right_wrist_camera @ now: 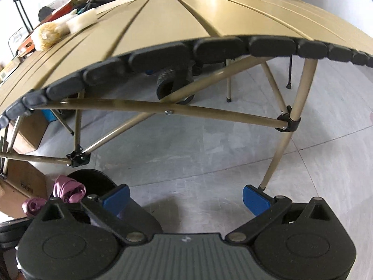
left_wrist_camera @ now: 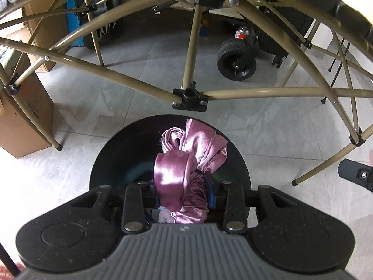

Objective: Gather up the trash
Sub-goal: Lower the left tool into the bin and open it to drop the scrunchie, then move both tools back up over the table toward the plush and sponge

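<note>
Pink satin cloth (left_wrist_camera: 184, 172) clamped in our left tongs (left_wrist_camera: 183, 194) hangs over the bin (left_wrist_camera: 112, 154); release comes next, we judge; right tongs (right_wrist_camera: 185, 199) gape, seemingly empty.

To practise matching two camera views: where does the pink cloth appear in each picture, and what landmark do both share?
Left wrist: the pink cloth is at lower centre, clamped in the left gripper over the black bin.
Right wrist: the cloth is at the lower left edge, beside the bin.
Shared landmark: the tan table frame.
</note>
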`<state>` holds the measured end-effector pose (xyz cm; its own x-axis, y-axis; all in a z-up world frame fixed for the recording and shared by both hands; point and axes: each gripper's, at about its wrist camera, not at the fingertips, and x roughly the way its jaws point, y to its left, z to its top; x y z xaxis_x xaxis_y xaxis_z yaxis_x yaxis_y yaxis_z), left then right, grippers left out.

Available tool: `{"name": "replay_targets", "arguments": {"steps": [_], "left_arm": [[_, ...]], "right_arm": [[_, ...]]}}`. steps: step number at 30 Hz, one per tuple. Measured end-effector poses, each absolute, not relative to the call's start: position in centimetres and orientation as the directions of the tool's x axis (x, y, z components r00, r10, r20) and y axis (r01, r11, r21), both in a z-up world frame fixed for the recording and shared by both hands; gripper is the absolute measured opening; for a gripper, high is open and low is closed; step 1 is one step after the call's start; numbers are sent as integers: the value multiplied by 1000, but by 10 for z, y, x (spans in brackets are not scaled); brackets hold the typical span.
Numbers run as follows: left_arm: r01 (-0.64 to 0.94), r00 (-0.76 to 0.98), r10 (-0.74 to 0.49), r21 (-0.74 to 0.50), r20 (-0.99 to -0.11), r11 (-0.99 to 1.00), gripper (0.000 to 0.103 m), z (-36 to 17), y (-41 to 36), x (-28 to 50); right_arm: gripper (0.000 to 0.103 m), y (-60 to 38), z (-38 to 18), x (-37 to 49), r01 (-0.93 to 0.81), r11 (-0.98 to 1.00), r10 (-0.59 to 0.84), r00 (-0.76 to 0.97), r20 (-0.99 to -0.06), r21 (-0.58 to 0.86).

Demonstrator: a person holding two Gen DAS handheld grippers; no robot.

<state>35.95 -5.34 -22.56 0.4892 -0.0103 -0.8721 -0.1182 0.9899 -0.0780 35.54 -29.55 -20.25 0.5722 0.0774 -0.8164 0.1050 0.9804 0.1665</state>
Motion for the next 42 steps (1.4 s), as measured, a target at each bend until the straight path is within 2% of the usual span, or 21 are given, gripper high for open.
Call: {"name": "replay_targets", "arguments": {"steps": [6,10,12,14,19,42], "left_arm": [[-124,485,-5,-74,-875,989,35,-229,-52,361],[-120,494,-7,-76,-870,990,41,-225,-53,359],[-116,501,-9,-77,-866,990,49,-223,-54,358],[-116,505,-10,-80,-863,990,74,-221,-54,357],[-135,526,8,-74,-851,988,103,-217,-53,355],[-109,547,26,-40,-837,993,103,-207,-52,345]], "right_arm": [[103,-296,-204,354,118,978,73,571,-818,170],[103,-296,-203,353,116,978,75,573,-816,172],[103,-296,-203,353,116,978,75,573,-816,171],[103,-296,-203,353,117,978,75,574,-816,172],[103,-297,-202,353,117,978,76,575,-815,173],[103,-291,-194,347,84,978,104,595,-797,190]]}}
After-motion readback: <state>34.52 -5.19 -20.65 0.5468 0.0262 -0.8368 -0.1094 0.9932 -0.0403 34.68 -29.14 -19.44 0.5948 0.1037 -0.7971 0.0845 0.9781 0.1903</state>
